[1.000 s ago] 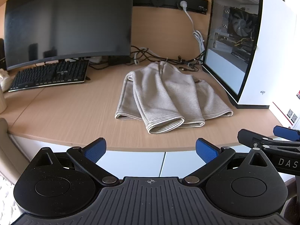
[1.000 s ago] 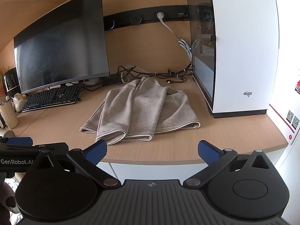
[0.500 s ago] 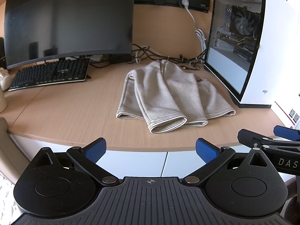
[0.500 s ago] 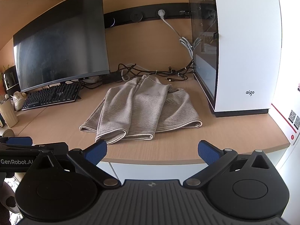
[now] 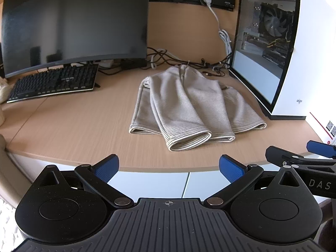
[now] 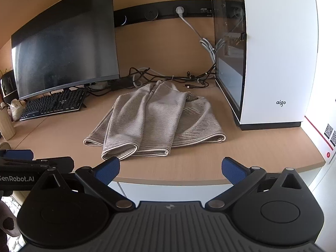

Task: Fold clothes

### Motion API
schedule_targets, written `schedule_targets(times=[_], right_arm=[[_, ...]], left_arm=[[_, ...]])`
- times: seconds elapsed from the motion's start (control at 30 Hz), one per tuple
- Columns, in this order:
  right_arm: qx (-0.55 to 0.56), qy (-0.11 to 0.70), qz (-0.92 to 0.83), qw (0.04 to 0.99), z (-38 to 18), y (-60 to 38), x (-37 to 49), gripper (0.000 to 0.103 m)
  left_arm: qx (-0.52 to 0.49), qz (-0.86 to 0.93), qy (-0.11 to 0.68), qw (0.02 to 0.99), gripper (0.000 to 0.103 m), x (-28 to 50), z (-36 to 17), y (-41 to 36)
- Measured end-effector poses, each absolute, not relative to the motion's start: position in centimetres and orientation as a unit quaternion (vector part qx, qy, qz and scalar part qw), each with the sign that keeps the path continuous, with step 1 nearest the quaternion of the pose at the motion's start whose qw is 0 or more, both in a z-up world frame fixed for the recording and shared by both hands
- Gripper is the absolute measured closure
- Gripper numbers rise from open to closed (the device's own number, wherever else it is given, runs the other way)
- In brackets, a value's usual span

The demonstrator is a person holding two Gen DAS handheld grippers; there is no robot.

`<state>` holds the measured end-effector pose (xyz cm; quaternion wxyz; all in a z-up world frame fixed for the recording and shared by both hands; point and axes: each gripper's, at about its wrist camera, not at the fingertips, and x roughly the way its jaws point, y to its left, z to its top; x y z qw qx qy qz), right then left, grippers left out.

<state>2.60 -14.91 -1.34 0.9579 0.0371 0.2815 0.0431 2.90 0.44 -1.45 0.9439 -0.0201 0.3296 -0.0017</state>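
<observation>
Light wood table (image 5: pixel 63 126) against a wood-panelled wall. Beige ribbed garment (image 5: pixel 189 107) lies loosely folded on the table just beside the white PC case (image 5: pixel 310 48), hems toward the table's front edge. Dark monitor (image 5: pixel 73 23) and black keyboard (image 5: pixel 54 84) sit on the far side of the garment from the case; cables (image 6: pixel 168 77) behind it. Left tool (image 5: pixel 168 166) and right tool (image 6: pixel 170 168) both wide open, empty, off the front edge, clear of the garment.
</observation>
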Motion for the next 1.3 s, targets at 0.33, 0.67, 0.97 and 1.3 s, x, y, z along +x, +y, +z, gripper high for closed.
schedule_targets(times=[0.33, 0.67, 0.97, 1.3], right_arm=[[0.036, 0.296, 0.038, 0.954, -1.4, -14.5, 5.4, 0.0], [0.041, 0.32, 0.015, 0.946, -1.8, -12.7, 10.4, 0.0], [0.085, 0.37, -0.035, 0.924, -2.0, -11.5, 16.5, 0.0], [0.13, 0.422, -0.127, 0.888, -4.0, -11.4, 22.3, 0.0]], left_arm=[[-0.027, -0.009, 0.345, 0.938, 0.0, 5.7, -1.6, 1.3], [-0.033, -0.036, 0.367, 0.929, 0.0, 11.4, -2.3, 3.6], [-0.085, -0.138, 0.401, 0.902, 0.0, 18.9, -3.3, 7.3], [-0.154, -0.229, 0.446, 0.851, 0.0, 29.1, -6.2, 8.8]])
